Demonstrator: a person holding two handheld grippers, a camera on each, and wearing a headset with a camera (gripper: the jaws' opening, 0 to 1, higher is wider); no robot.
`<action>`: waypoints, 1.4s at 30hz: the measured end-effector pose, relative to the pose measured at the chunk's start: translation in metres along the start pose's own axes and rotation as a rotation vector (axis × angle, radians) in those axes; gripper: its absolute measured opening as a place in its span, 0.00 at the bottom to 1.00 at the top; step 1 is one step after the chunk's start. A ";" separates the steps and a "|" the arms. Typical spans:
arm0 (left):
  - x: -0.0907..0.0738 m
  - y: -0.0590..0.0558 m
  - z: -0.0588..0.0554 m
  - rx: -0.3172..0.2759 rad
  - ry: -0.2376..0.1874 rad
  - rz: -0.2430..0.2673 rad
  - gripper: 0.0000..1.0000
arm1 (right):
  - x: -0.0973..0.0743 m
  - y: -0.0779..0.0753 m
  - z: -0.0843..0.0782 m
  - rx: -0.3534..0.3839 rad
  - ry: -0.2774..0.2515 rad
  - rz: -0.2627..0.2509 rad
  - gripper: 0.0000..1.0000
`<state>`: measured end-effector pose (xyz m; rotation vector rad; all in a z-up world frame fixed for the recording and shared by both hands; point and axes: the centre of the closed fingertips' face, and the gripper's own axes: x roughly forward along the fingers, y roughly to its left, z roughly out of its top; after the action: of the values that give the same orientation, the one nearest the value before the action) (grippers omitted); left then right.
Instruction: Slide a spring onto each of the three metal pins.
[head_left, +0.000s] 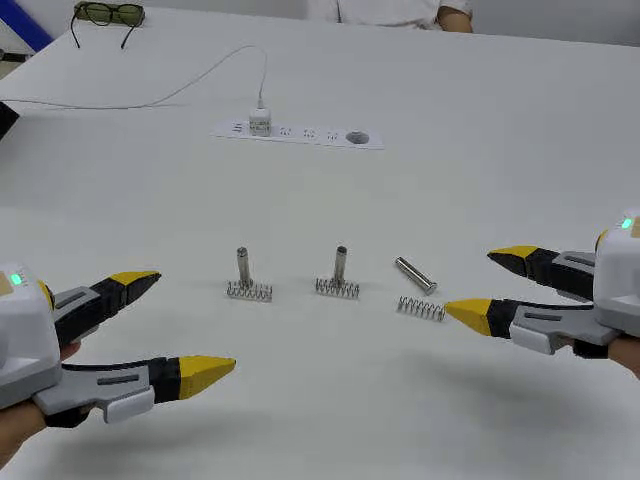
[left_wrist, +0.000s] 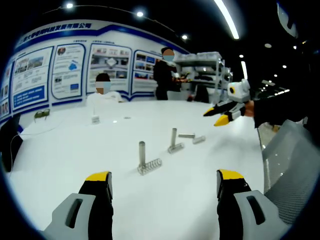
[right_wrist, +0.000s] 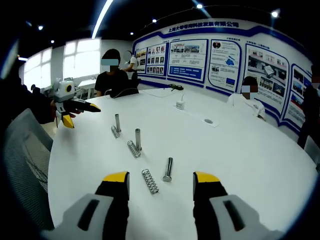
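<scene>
looking down at the white table, i've got both sets of jaws spread wide and holding nothing, left gripper near left, right gripper on the right. left pin and middle pin stand upright, right pin lies flat. each one's spring lies on its near side: left spring, middle spring, right spring. power strip sits far back.

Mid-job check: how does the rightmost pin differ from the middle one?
The middle pin stands upright; the rightmost pin lies on its side. The middle pin's spring lies at its foot; the rightmost pin's spring lies slightly apart from it. Both are bare metal, with no spring on.
</scene>
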<state>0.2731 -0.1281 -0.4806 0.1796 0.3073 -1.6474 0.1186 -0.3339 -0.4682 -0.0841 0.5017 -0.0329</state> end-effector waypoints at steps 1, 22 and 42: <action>0.000 0.000 0.000 0.001 -0.001 -0.001 0.87 | 0.002 -0.001 0.001 0.001 0.004 0.000 0.51; 0.001 -0.001 0.000 0.005 0.000 -0.002 0.86 | 0.043 -0.012 0.009 0.004 0.117 -0.006 0.30; 0.001 -0.001 -0.007 -0.006 0.007 -0.001 0.85 | 0.082 -0.017 -0.010 -0.022 0.283 -0.010 0.20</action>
<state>0.2717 -0.1270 -0.4872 0.1808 0.3182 -1.6469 0.1853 -0.3557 -0.5141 -0.1042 0.7841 -0.0489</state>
